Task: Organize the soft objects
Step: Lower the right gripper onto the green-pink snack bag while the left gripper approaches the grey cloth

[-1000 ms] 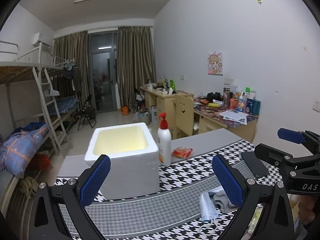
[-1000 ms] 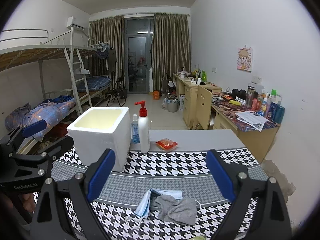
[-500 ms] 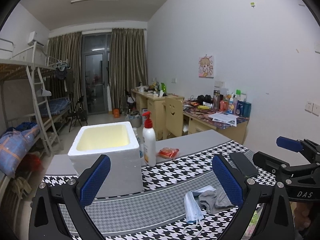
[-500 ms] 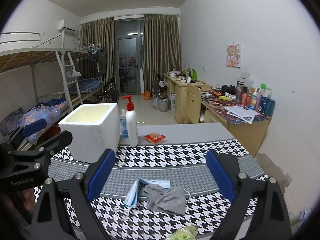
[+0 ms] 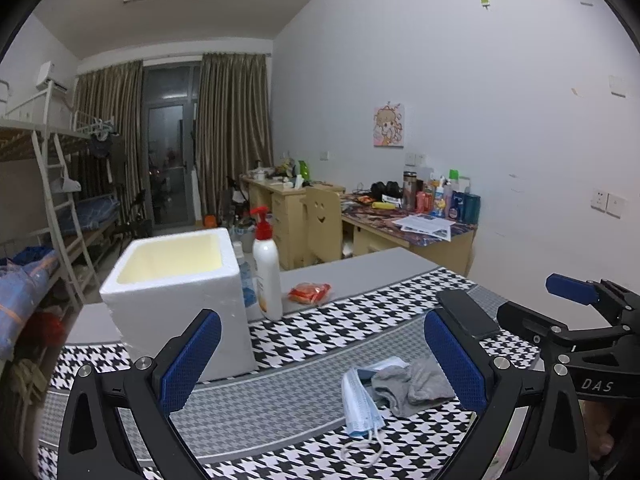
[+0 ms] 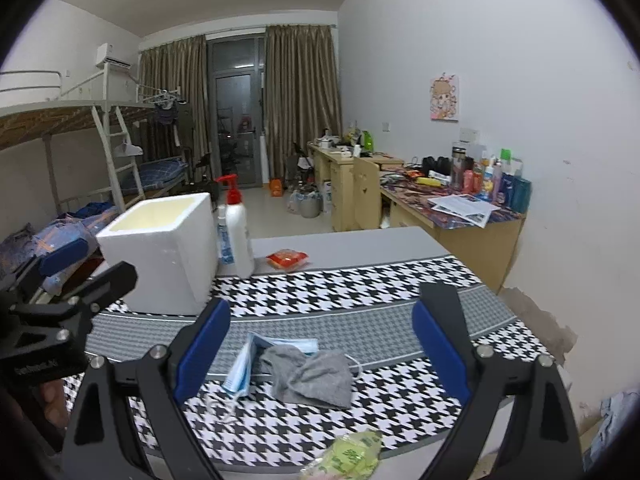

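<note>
I am holding my left gripper (image 5: 320, 354) wide open with nothing in it. My right gripper (image 6: 322, 350) is wide open too. The gray sock (image 6: 310, 372) is lying on the checkered cloth (image 6: 360, 284), touching the blue mask (image 6: 244, 364). The white foam box (image 6: 160, 248) is sitting near them.

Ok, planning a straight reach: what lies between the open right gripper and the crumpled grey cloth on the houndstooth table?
Nothing: in the right wrist view only bare houndstooth tablecloth separates the right gripper from the grey cloth; a blue face mask lies against its left.
</note>
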`<state>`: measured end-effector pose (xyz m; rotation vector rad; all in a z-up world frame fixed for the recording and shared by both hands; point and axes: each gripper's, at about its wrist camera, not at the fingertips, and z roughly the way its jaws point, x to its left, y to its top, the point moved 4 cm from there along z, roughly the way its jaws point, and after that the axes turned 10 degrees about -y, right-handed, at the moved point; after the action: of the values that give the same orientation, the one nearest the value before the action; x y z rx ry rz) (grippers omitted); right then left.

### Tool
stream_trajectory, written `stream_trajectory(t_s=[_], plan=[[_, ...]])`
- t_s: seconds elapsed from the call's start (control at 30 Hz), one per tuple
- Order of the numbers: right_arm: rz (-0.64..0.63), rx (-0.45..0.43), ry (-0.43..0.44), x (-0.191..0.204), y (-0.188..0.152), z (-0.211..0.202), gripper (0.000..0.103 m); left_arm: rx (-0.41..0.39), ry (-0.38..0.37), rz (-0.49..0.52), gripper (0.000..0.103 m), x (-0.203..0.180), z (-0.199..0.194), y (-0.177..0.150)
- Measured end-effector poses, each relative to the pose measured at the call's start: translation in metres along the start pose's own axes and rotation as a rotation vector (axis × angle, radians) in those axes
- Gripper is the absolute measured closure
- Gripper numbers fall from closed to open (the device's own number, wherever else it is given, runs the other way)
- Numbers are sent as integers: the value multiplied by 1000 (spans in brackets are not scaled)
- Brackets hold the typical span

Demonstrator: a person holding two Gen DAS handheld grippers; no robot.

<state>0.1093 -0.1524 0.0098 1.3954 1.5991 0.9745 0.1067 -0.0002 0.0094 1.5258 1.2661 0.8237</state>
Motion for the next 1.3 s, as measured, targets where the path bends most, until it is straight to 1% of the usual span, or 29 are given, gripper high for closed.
stream_trajectory(t_s=[0.23, 0.37, 0.5, 0.63, 0.93, 1.1, 1.3], plan=[[28, 3, -5, -8, -13, -2, 8, 11, -2, 10, 1, -4, 7, -13], [32, 8, -12, -10, -22, 0, 8, 25, -26, 4, 1, -6, 12, -21], [34, 10, -30, -12, -32, 1, 8, 36, -19, 0, 1, -5, 16, -28], [31, 34, -37, -14, -43, 5, 8, 52, -27, -9, 1, -6, 22, -36], [48, 92, -42, -21, -68, 8, 8, 60, -46, 2, 1, -12, 27, -47], [68, 129, -42, -23, -80, 12, 8, 89, -55, 4, 1, -15, 34, -58], [77, 197, -40, -20, -98, 21, 8, 130, -79, 2, 1, -22, 42, -70]])
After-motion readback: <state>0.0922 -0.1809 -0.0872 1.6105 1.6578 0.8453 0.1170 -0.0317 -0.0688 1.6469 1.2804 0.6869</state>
